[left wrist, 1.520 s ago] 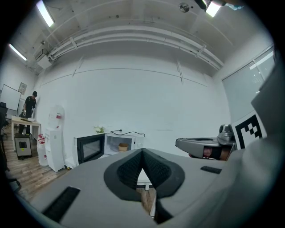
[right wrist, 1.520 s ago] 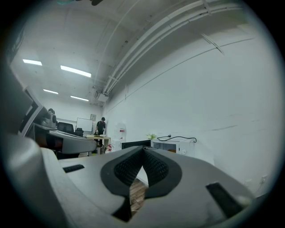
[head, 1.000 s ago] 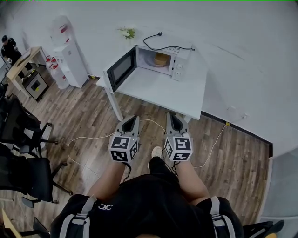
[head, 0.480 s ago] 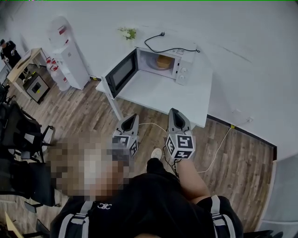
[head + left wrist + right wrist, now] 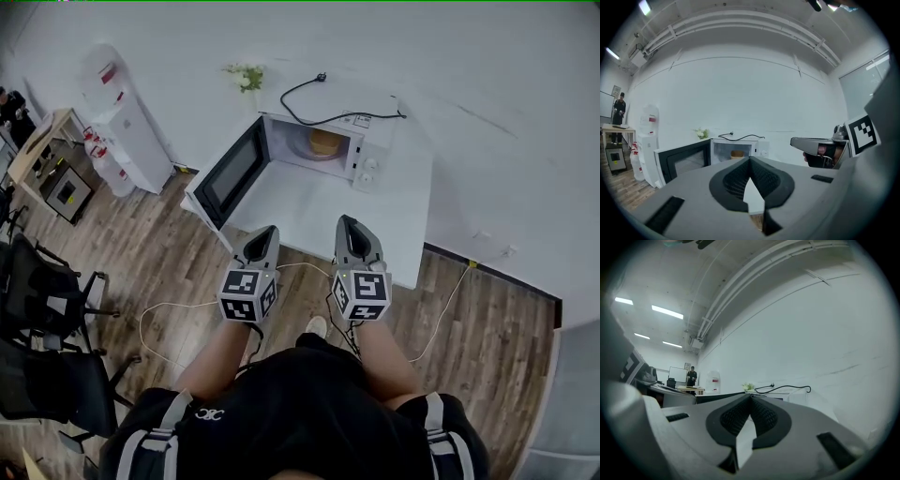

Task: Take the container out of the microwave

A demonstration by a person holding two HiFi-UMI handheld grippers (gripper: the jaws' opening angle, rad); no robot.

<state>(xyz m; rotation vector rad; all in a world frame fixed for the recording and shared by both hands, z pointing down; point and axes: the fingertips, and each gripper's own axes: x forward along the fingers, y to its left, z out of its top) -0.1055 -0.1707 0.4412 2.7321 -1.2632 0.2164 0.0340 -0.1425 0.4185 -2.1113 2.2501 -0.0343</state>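
L claw & R claw are both pressed together w/ nothing between them, side by side at the near edge of the white table, apart from the microwave. Its door stands open to the left. The tan container sits inside the cavity, untouched.

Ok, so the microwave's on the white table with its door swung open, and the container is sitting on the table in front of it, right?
Not quite: the container is inside the microwave, not on the white table in front of it. The microwave is on that table with its door swung open, as the head view shows.
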